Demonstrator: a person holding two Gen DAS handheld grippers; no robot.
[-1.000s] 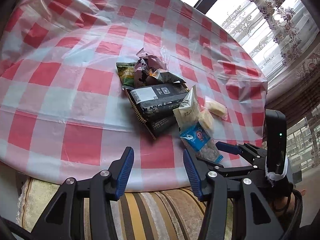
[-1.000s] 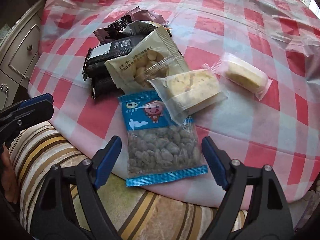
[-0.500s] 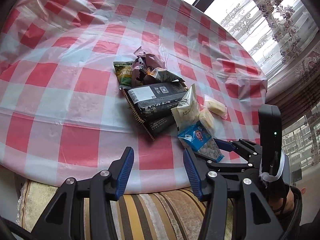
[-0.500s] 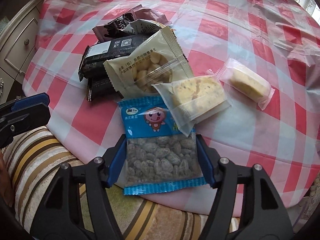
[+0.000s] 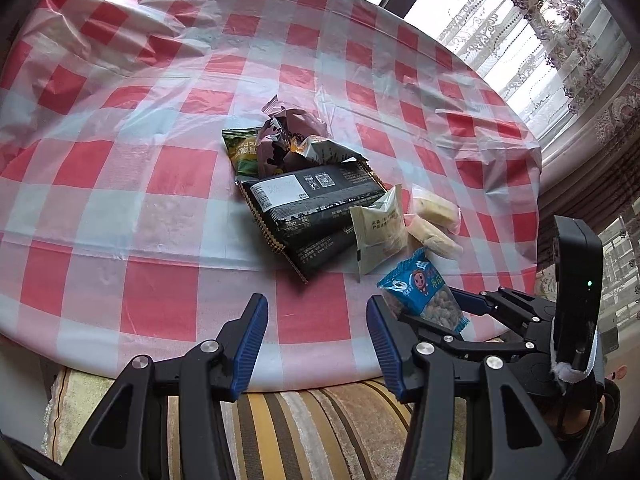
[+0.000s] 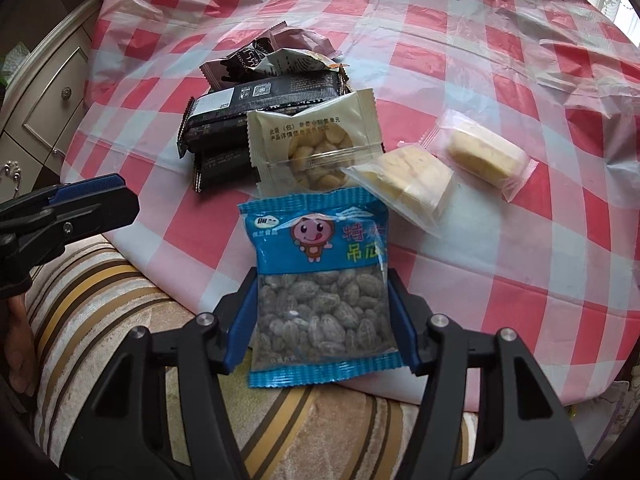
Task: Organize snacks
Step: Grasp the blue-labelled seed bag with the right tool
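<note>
My right gripper (image 6: 322,320) is shut on a blue packet of seeds (image 6: 320,280) and holds it lifted over the table's near edge; it also shows in the left wrist view (image 5: 424,292). My left gripper (image 5: 316,344) is open and empty above the near edge. The other snacks lie in a pile: black packets (image 5: 316,204), a cream nut packet (image 6: 316,140), two clear-wrapped cakes (image 6: 408,184) (image 6: 484,156), a green packet (image 5: 242,152) and a crumpled brown wrapper (image 6: 264,56).
A red-and-white checked plastic cloth (image 5: 120,160) covers the round table. A striped seat cushion (image 6: 100,300) lies below the near edge. A cabinet with drawers (image 6: 44,96) stands at the left. A curtained window (image 5: 540,32) is behind the table.
My right gripper has closed on the blue seed packet and lifted it back off the table. The left gripper has stayed open and moved slightly.
</note>
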